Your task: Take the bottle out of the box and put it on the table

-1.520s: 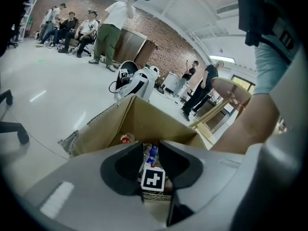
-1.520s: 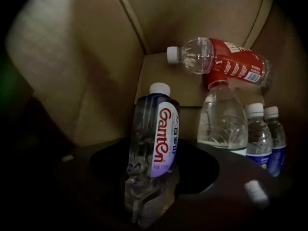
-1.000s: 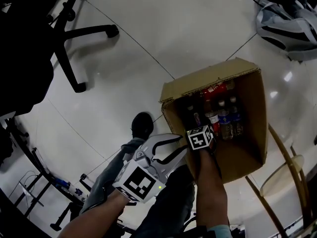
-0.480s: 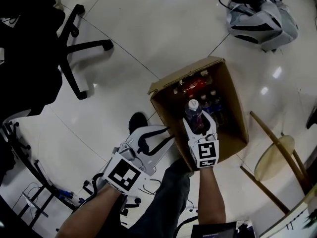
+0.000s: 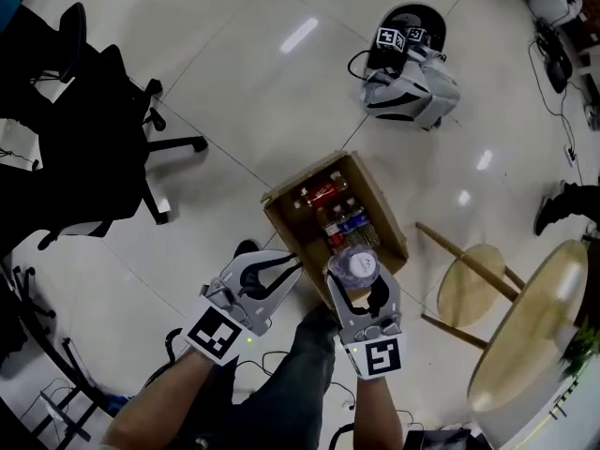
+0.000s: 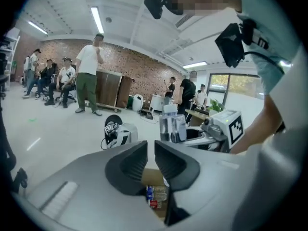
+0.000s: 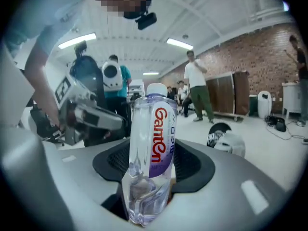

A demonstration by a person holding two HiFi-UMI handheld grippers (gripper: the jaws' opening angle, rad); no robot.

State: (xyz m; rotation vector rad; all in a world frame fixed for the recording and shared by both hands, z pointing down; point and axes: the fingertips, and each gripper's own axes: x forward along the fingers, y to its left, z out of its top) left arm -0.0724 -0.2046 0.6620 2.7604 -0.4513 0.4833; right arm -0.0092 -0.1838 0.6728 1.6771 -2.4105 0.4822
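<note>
A clear water bottle [image 5: 354,266] with a purple-and-red label stands upright in my right gripper [image 5: 358,281], which is shut on its lower body [image 7: 150,153] between the black pads [image 7: 190,165]. It hangs high above the open cardboard box [image 5: 282,216] on the floor, where several more bottles [image 5: 333,206] stand. My left gripper [image 5: 289,275] is just left of the right one. Its jaws are closing, a narrow gap [image 6: 151,150] still shows, and nothing is between them. The left gripper view shows the held bottle [image 6: 172,124] ahead on the right.
A round wooden table [image 5: 530,331] is at the lower right, with a wooden stool [image 5: 478,284] beside the box. A white device with markers [image 5: 408,78] lies on the floor beyond. Black office chairs [image 5: 112,148] stand left. People [image 6: 89,73] stand along the brick wall.
My right gripper reached into the box, shut on a bottle and raised it well above the box. The left gripper rose beside it and its jaws narrowed.
</note>
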